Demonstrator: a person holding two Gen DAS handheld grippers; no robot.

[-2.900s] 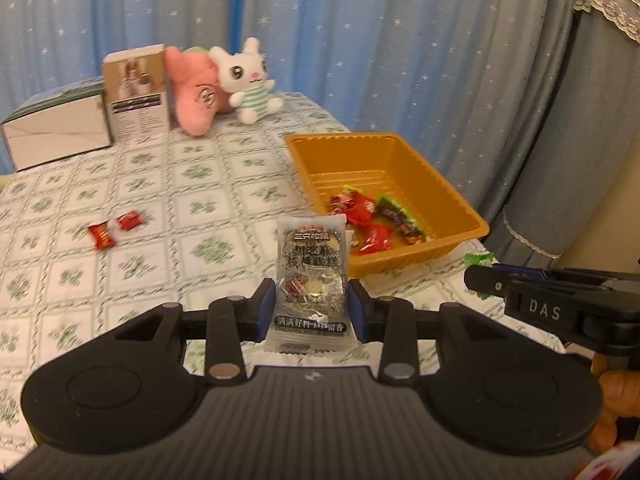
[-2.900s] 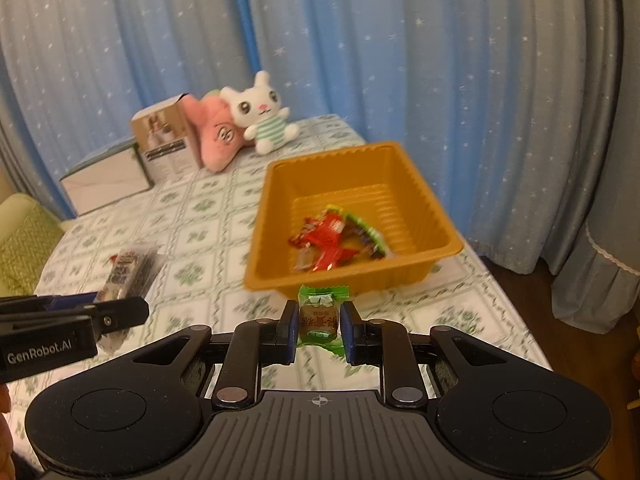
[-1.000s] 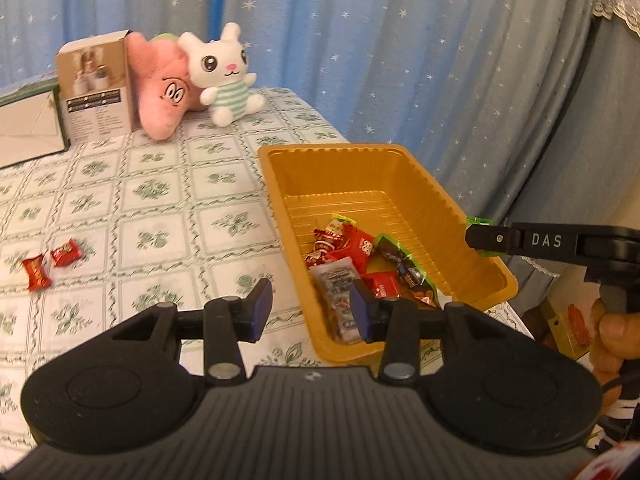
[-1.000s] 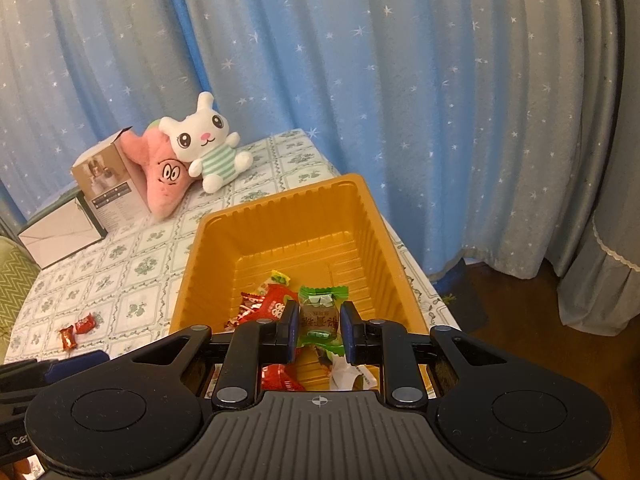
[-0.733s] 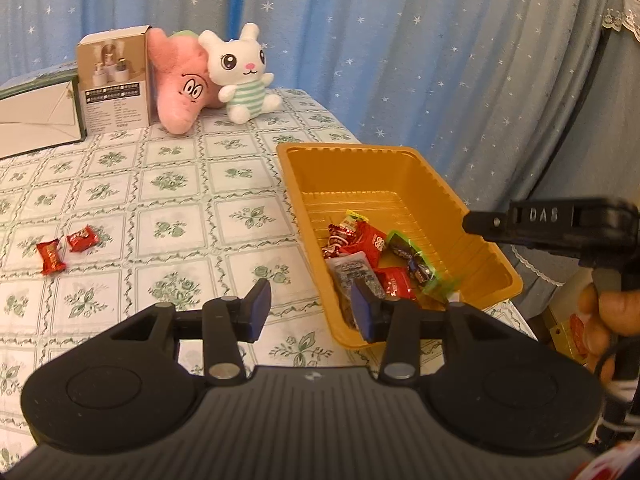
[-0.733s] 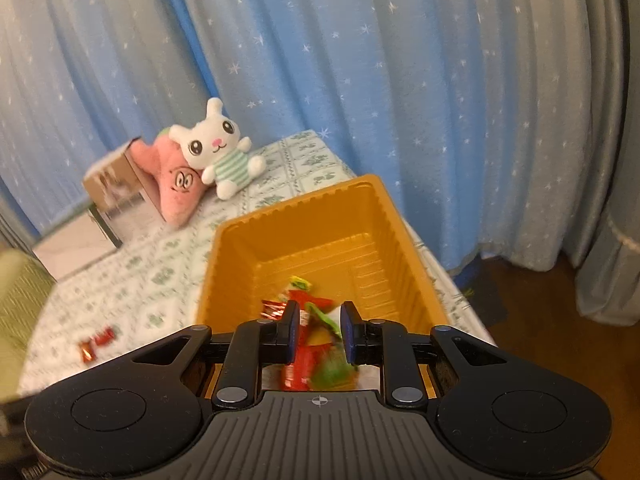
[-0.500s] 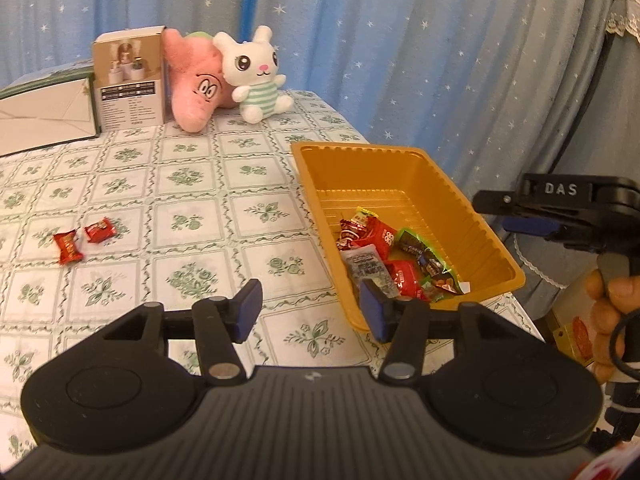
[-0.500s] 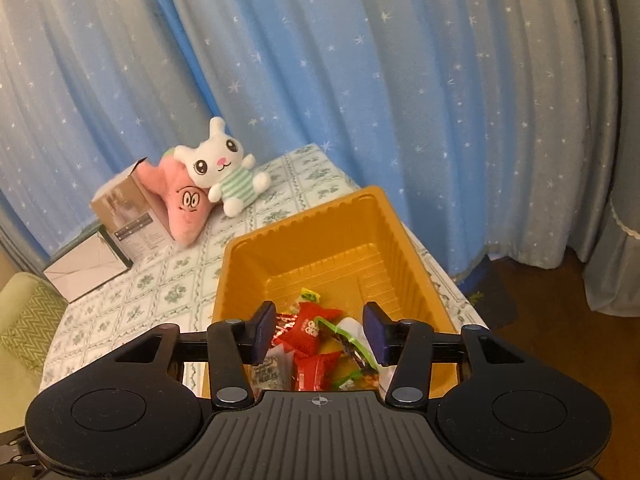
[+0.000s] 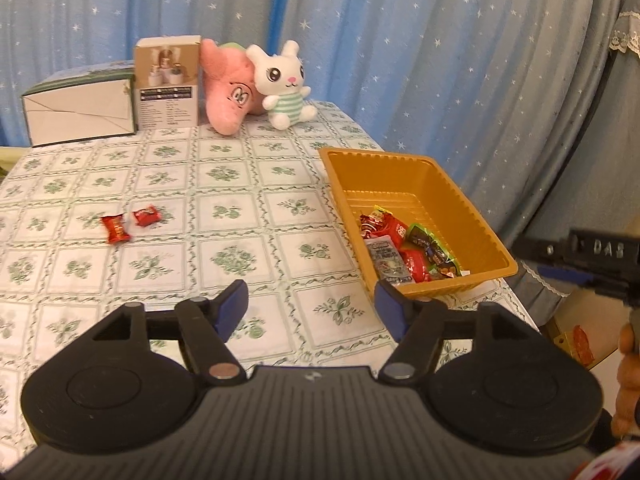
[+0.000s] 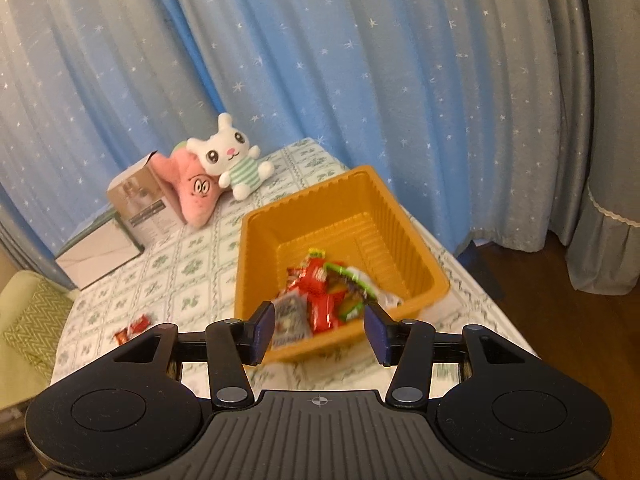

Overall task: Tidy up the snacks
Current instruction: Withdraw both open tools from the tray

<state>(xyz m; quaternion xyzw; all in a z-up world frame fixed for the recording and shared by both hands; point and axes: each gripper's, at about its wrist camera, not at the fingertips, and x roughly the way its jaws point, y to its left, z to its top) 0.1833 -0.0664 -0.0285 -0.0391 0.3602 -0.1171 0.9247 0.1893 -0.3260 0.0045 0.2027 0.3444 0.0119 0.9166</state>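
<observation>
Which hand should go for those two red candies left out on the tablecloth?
Probably left. The left gripper is open over the tablecloth nearer the red candies; the right gripper hangs by the orange tray.

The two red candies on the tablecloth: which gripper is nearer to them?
Left. The left gripper hangs open over the cloth just right of the red candies; the right gripper is open beyond it, by the orange tray.

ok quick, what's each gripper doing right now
Left gripper: open, holding nothing.
Right gripper: open, holding nothing.
</observation>
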